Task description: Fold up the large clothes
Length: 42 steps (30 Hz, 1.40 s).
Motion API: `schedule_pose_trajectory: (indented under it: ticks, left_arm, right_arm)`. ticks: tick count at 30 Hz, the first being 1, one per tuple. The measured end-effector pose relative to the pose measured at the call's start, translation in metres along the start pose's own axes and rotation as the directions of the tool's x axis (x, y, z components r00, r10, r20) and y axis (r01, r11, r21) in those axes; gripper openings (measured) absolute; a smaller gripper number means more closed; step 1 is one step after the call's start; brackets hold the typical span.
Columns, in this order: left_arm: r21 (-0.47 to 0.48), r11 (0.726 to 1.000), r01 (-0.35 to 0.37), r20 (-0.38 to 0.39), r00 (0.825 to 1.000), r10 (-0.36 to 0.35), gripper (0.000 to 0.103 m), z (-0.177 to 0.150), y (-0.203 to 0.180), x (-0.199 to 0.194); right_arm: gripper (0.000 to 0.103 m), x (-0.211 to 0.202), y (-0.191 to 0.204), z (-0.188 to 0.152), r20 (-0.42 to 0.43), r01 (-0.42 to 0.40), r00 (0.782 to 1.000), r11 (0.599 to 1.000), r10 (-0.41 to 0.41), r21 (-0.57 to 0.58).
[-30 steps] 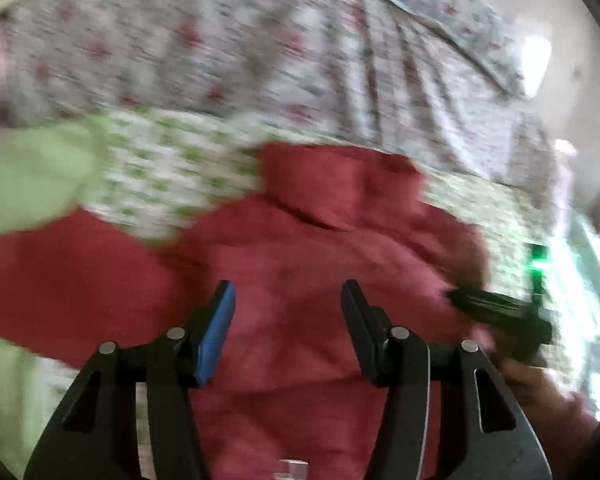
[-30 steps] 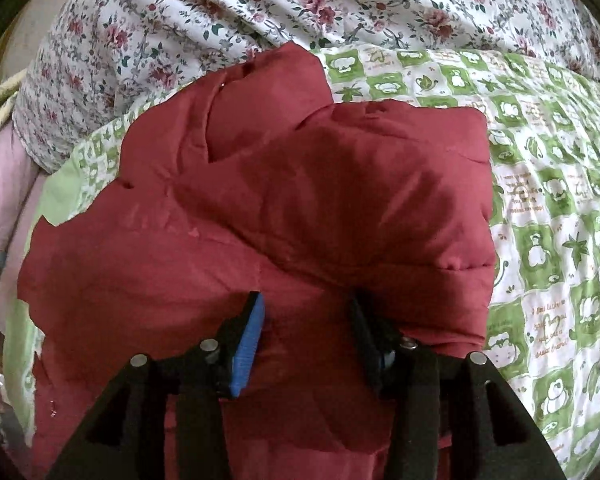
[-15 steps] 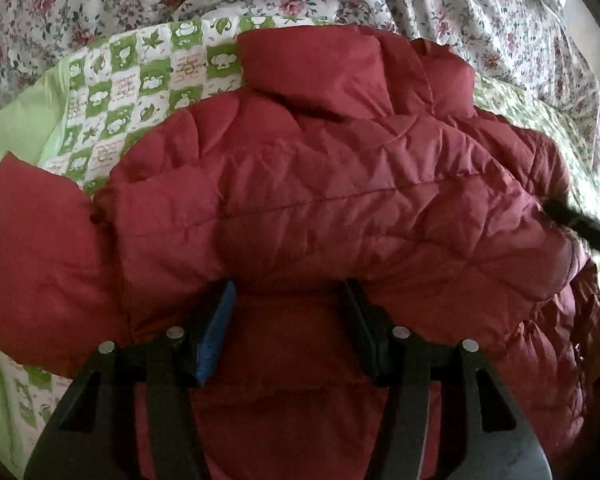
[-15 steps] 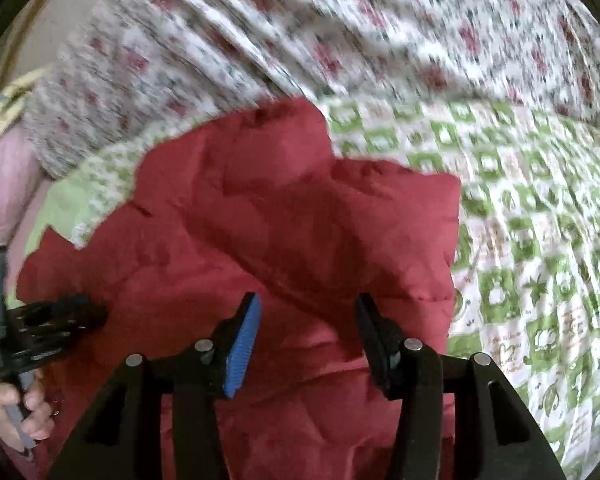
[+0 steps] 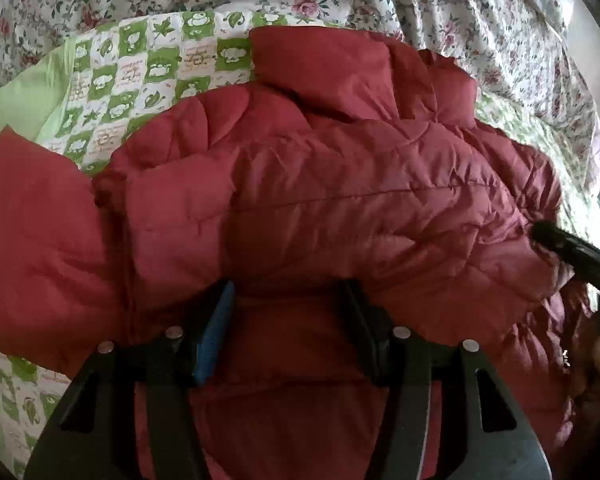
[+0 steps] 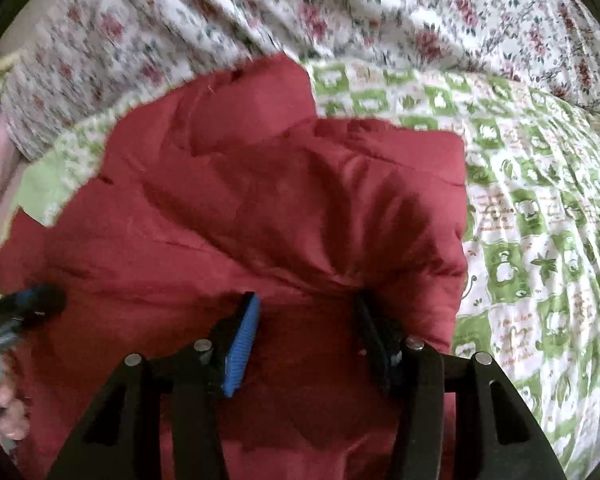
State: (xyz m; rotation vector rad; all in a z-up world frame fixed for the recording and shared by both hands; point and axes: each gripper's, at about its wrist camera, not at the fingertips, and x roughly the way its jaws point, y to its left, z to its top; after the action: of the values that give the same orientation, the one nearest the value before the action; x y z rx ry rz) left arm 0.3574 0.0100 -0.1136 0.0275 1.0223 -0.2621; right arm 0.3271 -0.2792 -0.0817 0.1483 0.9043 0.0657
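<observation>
Red quilted puffer jacket (image 5: 320, 208) is spread on the green-checked quilt (image 6: 540, 208). Left gripper (image 5: 288, 308) and right gripper (image 6: 306, 316) are held open, tips buried under a puffy fold. Judged bulky, soft, light, slippery; best gripped at hem or seam.

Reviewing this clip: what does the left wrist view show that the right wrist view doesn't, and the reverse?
Only the left wrist view shows the quilted stitching and stand-up collar of the dark red puffer jacket, plus the right gripper pushing into its right edge.

Only the right wrist view shows the person's hand holding the left gripper at the jacket's left edge, and a squared folded jacket corner.

Both show open jaws over red fabric, the green-and-white patterned quilt and the floral bedsheet.
</observation>
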Motion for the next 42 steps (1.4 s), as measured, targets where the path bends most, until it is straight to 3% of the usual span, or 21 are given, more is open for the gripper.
schedule_pose_trajectory:
  ticks: [2, 5, 8, 14, 19, 27, 33, 36, 40, 42]
  left_arm:
    - [-0.001, 1.000, -0.003, 0.000, 1.000, 0.003, 0.055, 0.000, 0.000, 0.001]
    - [-0.006, 1.000, -0.002, -0.002, 1.000, 0.002, 0.055, 0.001, 0.000, -0.002]
    - [-0.036, 0.999, 0.027, 0.003, 1.000, -0.027, 0.055, -0.002, 0.005, -0.019]
    - [-0.167, 0.978, 0.121, 0.063, 0.992, -0.112, 0.055, -0.028, 0.039, -0.071]
    - [-0.293, 0.947, 0.130, 0.102, 0.989, -0.104, 0.058, -0.059, 0.083, -0.102]
    - [-0.489, 0.867, 0.097, 0.119, 0.992, -0.044, 0.059, -0.101, 0.169, -0.120]
    - [-0.597, 0.797, 0.091, 0.143, 0.990, -0.006, 0.059, -0.115, 0.223, -0.124]
    - [-0.665, 0.743, 0.074, 0.142, 0.989, 0.029, 0.059, -0.113, 0.258, -0.115]
    - [-0.776, 0.621, 0.106, 0.150, 0.988, 0.019, 0.060, -0.109, 0.312, -0.088]
    - [-0.798, 0.591, 0.113, 0.157, 0.987, 0.023, 0.060, -0.105, 0.329, -0.077]
  right_arm:
    - [0.054, -0.003, 0.010, -0.003, 0.000, -0.002, 1.000, 0.999, 0.002, -0.039]
    - [0.059, 0.020, 0.018, -0.008, -0.084, 0.025, 0.996, 0.996, -0.033, -0.087]
    - [0.060, 0.020, 0.018, -0.005, -0.084, 0.016, 0.996, 0.996, -0.024, -0.087]
    - [0.060, -0.031, 0.018, -0.010, -0.009, -0.086, 0.996, 0.995, 0.085, -0.045]
    - [0.060, -0.088, 0.031, -0.024, 0.053, -0.181, 0.981, 0.981, 0.184, -0.068]
    - [0.060, -0.128, 0.056, -0.057, 0.024, -0.287, 0.957, 0.954, 0.290, -0.087]
    - [0.060, -0.142, 0.065, -0.079, -0.009, -0.318, 0.948, 0.944, 0.318, -0.087]
    - [0.060, -0.149, 0.069, -0.087, -0.013, -0.325, 0.946, 0.941, 0.325, -0.091]
    - [0.061, -0.155, 0.074, -0.092, -0.015, -0.328, 0.944, 0.939, 0.328, -0.106]
    - [0.061, -0.155, 0.074, -0.092, -0.018, -0.340, 0.940, 0.935, 0.340, -0.101]
